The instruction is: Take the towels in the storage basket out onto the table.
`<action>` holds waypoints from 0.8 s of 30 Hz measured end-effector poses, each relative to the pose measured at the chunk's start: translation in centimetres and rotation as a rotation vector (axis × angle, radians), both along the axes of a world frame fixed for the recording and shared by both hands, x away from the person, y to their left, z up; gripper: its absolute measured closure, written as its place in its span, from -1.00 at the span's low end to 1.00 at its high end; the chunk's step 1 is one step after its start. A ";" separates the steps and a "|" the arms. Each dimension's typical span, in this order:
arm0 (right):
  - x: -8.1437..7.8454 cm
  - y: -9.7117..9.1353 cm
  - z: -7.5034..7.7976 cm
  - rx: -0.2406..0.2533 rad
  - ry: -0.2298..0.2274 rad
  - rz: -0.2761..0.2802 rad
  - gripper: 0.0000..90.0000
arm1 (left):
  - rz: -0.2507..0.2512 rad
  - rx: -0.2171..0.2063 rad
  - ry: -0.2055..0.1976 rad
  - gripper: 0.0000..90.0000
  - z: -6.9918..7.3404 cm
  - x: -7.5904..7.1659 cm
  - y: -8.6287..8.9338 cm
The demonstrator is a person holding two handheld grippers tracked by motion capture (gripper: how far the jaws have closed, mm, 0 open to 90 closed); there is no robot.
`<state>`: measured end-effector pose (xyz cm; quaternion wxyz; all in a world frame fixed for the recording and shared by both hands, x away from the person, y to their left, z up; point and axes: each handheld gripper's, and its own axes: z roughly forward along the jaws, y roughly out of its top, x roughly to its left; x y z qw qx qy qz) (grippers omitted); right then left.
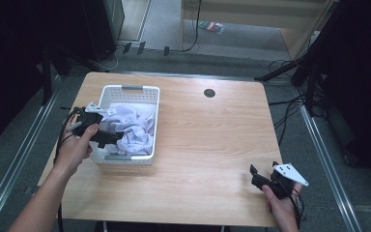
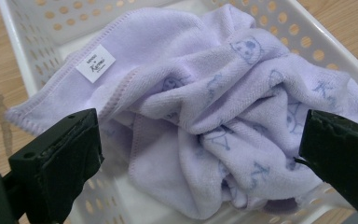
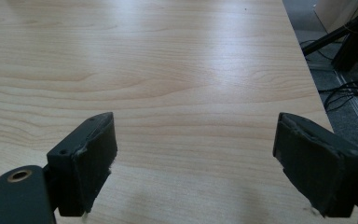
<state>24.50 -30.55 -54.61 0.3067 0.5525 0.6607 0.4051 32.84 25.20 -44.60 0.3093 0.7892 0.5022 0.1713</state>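
Right gripper (image 1: 263,178), jaws wide, over bare light wooden tabletop (image 3: 177,70) near its front right edge. Left gripper (image 2: 200,154), jaws wide, apparently just above the crumpled lilac printed towel (image 2: 205,107) lying in the white perforated plastic basket (image 1: 134,90) at far left.

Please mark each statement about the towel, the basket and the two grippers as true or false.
1. The left gripper is open, its jaws on either side of the lilac towel. True.
2. The towel lies flat on the table. False: it is crumpled in the white basket.
3. The right gripper holds a cloth. False: it is open over bare wood.
4. The towel has a white label. True.
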 end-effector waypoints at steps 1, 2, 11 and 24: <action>0.0 0.0 0.0 0.001 -0.001 -0.001 -0.70 | -0.005 -0.003 0.016 -1.00 0.0 0.3 -0.2; 0.0 0.0 0.0 0.001 0.000 -0.001 -0.70 | -0.007 -0.014 0.030 -1.00 0.0 0.5 -0.4; 0.1 0.0 0.0 -0.002 0.003 0.000 -0.70 | -0.015 -0.007 0.093 -1.00 0.1 1.9 -1.7; 0.1 0.0 0.0 -0.004 0.012 -0.001 -0.69 | 0.061 0.050 0.248 -1.00 -0.4 4.7 -4.4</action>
